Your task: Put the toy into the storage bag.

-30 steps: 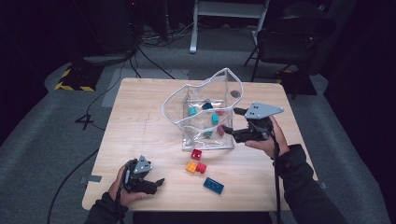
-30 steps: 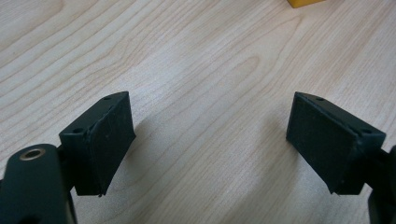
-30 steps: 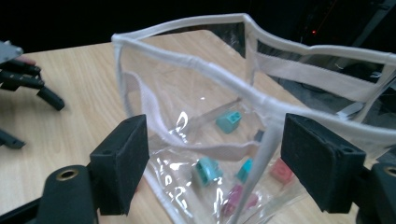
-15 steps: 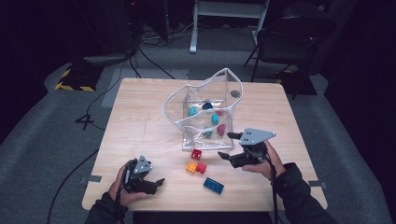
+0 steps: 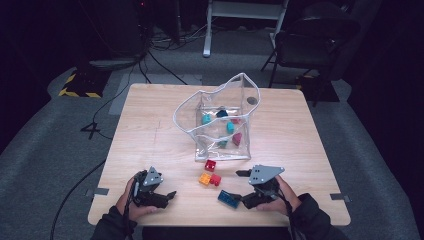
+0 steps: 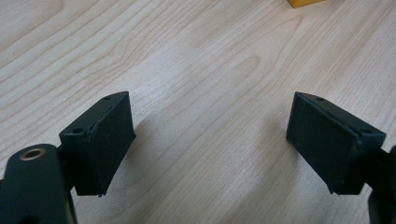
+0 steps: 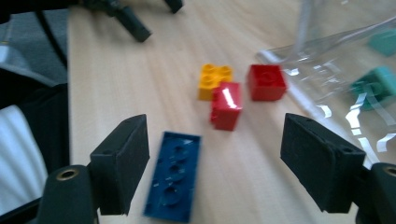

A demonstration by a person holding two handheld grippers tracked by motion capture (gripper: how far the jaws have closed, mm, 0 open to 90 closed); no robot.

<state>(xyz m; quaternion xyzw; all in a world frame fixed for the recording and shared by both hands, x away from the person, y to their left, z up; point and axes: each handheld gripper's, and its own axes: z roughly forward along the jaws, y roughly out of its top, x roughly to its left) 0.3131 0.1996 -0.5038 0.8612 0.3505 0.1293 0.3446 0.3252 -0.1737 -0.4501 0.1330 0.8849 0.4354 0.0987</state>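
A clear plastic bag (image 5: 220, 120) stands open at mid-table with several teal and dark-red bricks inside. In front of it lie a red brick (image 5: 210, 165) (image 7: 266, 81), a yellow brick (image 5: 204, 178) (image 7: 212, 79) touching a second red brick (image 5: 216, 179) (image 7: 226, 105), and a flat blue brick (image 5: 229, 198) (image 7: 173, 175). My right gripper (image 5: 242, 188) (image 7: 215, 158) is low over the table, open, with the blue brick lying just inside its left jaw. My left gripper (image 5: 167, 196) (image 6: 210, 140) rests near the front left edge, its jaws apart over bare wood.
The wooden table (image 5: 150, 130) has free room on its left half and at the back. A corner of the yellow brick (image 6: 303, 2) shows ahead of the left gripper. A chair (image 5: 310, 40) and cables stand on the floor beyond the table.
My right gripper has come down and back from beside the bag to the blue brick near the front edge. The left gripper has not moved.
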